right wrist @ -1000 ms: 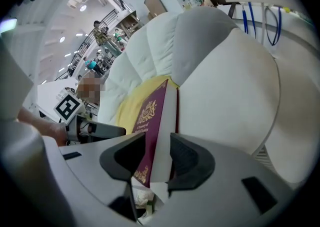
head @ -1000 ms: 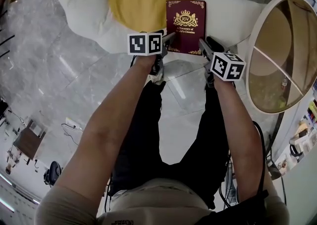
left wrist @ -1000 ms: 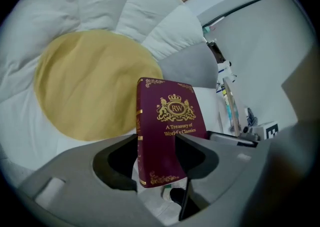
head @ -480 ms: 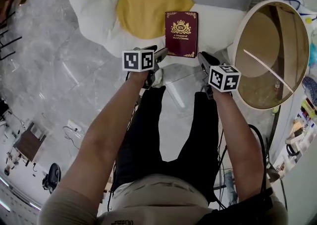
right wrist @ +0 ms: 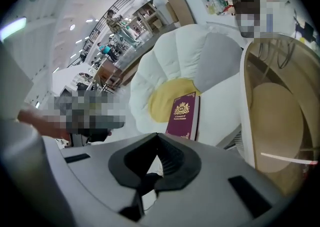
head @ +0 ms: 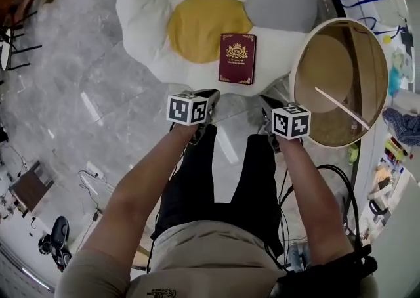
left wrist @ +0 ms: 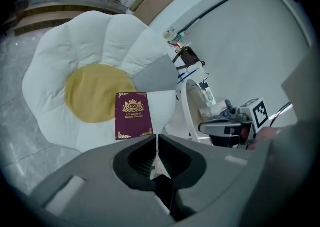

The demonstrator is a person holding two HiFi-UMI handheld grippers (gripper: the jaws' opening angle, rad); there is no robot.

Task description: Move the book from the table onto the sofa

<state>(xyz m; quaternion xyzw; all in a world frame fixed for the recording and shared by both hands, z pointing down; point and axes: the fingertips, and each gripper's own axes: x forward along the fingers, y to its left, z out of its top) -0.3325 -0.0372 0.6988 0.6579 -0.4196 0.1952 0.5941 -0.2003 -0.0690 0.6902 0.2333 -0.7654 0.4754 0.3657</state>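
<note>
A maroon book (head: pixel 237 59) with gold print lies flat and face up on the flower-shaped sofa (head: pixel 147 21), on a white petal beside the yellow centre. It also shows in the left gripper view, book (left wrist: pixel 133 115), and in the right gripper view, book (right wrist: pixel 183 114). My left gripper (head: pixel 210 96) hangs near the sofa's front edge, apart from the book; its jaws (left wrist: pixel 157 136) are closing to a thin slit with nothing between them. My right gripper (head: pixel 268 102) is level with it on the right, its jaws (right wrist: pixel 157 135) shut and empty.
A round glass-topped table (head: pixel 293 77) stands just right of the sofa and close to my right gripper. Grey marble floor (head: pixel 79 93) lies left and in front. Cables and clutter (head: pixel 394 60) sit along the right edge.
Both grippers let go of the book's near edge and rose back from the sofa, and their jaws closed. The book stays lying on the white petal.
</note>
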